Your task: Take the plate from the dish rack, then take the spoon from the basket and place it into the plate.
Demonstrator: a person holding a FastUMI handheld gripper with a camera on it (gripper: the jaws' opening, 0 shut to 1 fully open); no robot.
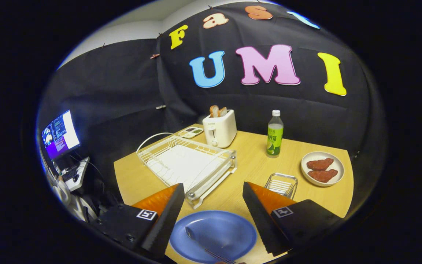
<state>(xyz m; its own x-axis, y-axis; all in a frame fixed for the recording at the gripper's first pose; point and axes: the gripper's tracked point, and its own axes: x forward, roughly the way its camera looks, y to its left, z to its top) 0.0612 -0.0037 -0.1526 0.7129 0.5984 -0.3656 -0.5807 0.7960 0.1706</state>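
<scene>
Gripper view — claw (213,209) agape above plate (213,236)

bare table (247,165) ahead, dish rack (187,167) one side, wire basket (281,184) other

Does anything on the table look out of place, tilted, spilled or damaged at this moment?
Nothing stands out. The round blue plate lies flat on the wooden table between the fingers of the open gripper, with the metal spoon resting in it. The white wire dish rack, small wire basket and green bottle stand upright.
</scene>
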